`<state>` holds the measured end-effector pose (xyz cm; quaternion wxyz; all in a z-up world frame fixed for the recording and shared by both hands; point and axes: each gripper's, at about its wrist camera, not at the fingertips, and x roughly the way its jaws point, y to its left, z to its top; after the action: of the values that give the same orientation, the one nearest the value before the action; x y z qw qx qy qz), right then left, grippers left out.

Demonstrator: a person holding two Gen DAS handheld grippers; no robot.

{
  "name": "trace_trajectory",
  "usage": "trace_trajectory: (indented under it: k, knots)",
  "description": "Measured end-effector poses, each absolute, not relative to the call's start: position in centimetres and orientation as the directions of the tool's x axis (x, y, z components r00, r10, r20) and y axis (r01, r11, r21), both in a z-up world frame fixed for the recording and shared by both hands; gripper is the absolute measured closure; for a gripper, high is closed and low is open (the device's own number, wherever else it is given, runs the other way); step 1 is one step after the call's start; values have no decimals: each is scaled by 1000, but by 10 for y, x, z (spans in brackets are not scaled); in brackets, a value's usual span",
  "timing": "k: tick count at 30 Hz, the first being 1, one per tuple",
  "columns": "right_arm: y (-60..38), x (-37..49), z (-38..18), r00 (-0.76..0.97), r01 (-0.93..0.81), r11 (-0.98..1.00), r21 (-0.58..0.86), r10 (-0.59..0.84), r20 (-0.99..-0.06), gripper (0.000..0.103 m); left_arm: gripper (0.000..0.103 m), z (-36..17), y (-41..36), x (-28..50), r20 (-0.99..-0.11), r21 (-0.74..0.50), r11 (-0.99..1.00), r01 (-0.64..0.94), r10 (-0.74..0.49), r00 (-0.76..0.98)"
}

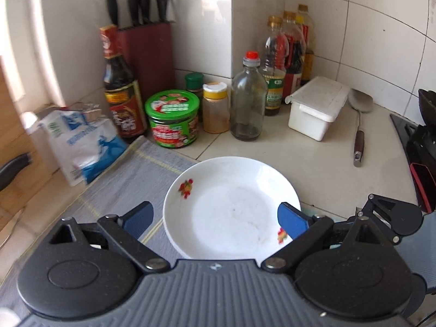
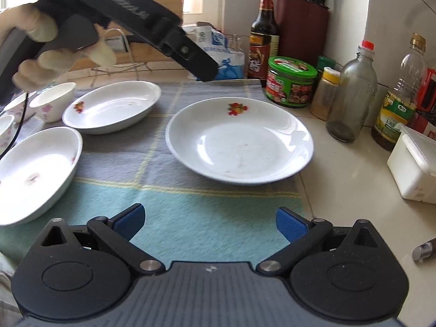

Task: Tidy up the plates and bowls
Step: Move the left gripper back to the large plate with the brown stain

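A round white plate with fruit decals lies at the right end of a grey-green mat, partly over the counter. My left gripper hovers over its near half, open, blue pads wide apart and gripping nothing. In the right wrist view the same plate lies ahead of my open, empty right gripper. The left gripper hangs above the mat, held by a gloved hand. Two white oval dishes and small floral bowls sit at the left.
Behind the plate stand a soy sauce bottle, a green-lidded jar, a spice shaker, a glass bottle, oil bottles and a knife block. A white lidded box, a spatula and a stove edge lie right.
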<state>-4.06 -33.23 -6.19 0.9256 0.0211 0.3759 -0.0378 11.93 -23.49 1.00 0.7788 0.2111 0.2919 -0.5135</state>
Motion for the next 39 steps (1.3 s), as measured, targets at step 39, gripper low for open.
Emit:
trace_trajectory:
  k: [39]
  knots:
    - [-188, -23, -81, 634, -487, 873, 17, 367, -680, 0, 5, -5, 1, 56, -722, 57, 906, 420, -253, 644]
